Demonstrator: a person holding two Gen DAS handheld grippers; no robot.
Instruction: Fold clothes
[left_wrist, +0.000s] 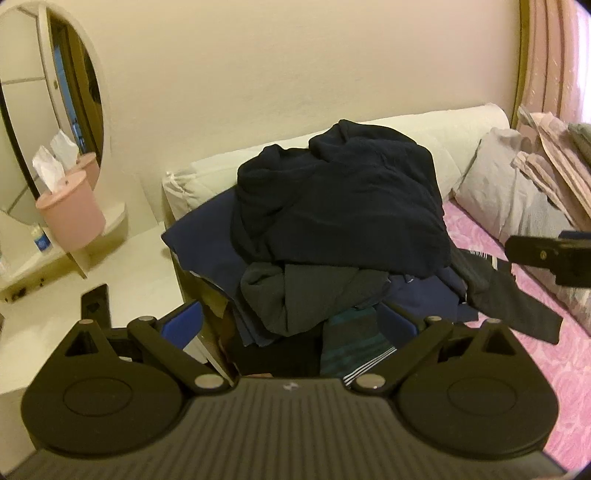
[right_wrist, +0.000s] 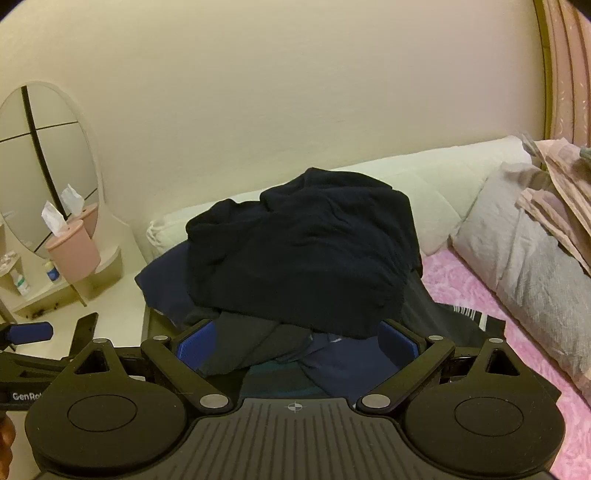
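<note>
A heap of dark clothes lies on the bed's pink sheet (left_wrist: 576, 387). On top is a crumpled black garment (left_wrist: 340, 206) (right_wrist: 306, 254). Under it are a dark grey piece (left_wrist: 306, 295), navy cloth (left_wrist: 207, 240) and a teal striped piece (left_wrist: 351, 343). A dark strip with a white-striped edge (left_wrist: 513, 299) trails off to the right. My left gripper (left_wrist: 290, 325) is open, its blue pads wide apart at the heap's near edge. My right gripper (right_wrist: 297, 345) is also open in front of the heap, and its black body (left_wrist: 546, 254) shows at the right edge.
A white dresser (left_wrist: 140, 266) stands left of the bed with a pink tissue box (left_wrist: 72, 210), a small bottle and an oval mirror (left_wrist: 51, 96). A cream bolster (left_wrist: 436, 136) lies against the wall. A grey pillow (left_wrist: 517, 184) and folded pinkish fabric (left_wrist: 554, 155) are at right.
</note>
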